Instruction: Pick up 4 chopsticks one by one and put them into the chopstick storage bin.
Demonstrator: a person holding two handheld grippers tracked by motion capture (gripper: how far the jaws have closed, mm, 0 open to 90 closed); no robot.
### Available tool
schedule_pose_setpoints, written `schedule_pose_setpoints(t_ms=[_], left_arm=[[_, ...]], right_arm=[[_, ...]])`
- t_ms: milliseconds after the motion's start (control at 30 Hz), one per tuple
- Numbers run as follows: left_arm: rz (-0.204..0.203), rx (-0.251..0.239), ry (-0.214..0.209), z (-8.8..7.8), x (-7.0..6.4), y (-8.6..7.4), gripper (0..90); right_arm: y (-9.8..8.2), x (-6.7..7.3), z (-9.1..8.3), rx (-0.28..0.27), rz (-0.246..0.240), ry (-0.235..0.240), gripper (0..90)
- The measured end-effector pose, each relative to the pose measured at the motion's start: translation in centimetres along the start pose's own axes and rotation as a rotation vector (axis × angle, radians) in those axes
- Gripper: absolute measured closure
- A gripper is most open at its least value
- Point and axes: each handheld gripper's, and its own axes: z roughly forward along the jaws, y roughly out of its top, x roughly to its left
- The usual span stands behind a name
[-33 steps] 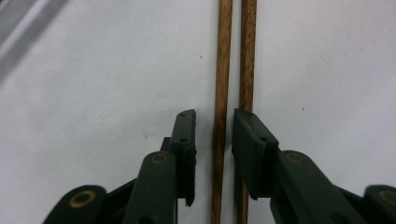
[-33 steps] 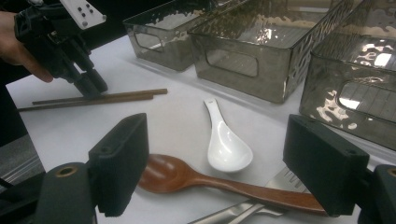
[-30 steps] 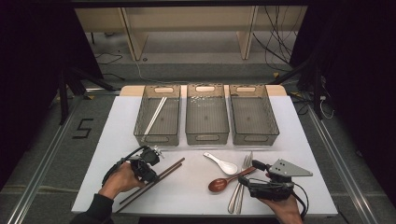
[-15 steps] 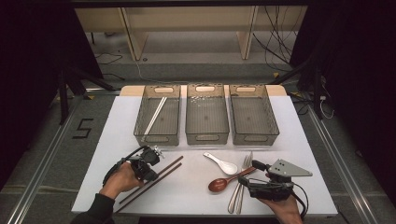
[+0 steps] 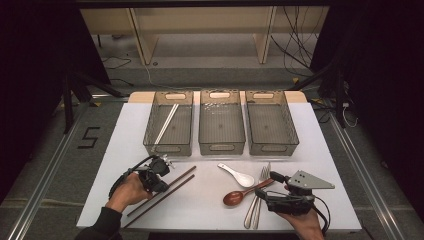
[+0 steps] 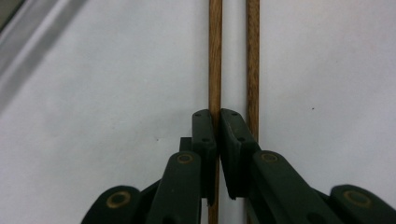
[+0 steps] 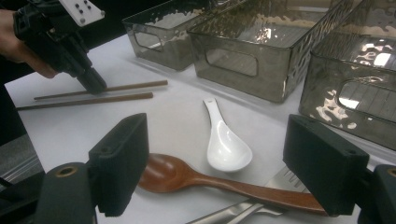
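One wooden chopstick [image 6: 215, 56] has just been clamped by the closing left gripper [image 6: 218, 122]; lifting toward the twelve-o'clock bins [image 5: 168, 123] seems next.

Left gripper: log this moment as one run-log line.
left gripper: shut on chopstick | second chopstick: beside it, free on table | right gripper: open over wooden spoon

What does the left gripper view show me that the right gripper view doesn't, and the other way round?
Left gripper view: up close, the left tongs are shut on one wooden chopstick, its twin lying alongside. Right gripper view: a white spoon, a wooden spoon, steel cutlery and three clear bins. Both: those two chopsticks on the white table.
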Motion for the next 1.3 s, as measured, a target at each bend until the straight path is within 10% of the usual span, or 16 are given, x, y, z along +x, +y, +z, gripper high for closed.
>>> schedule_pose_setpoints(t_ms=[1300], left_arm=[[-0.058, -0.292, -0.016, -6.0, 2.4, 0.6, 84.3]], right_arm=[[0.0, 0.0, 0.0, 0.0, 0.005, -0.001, 23.2]])
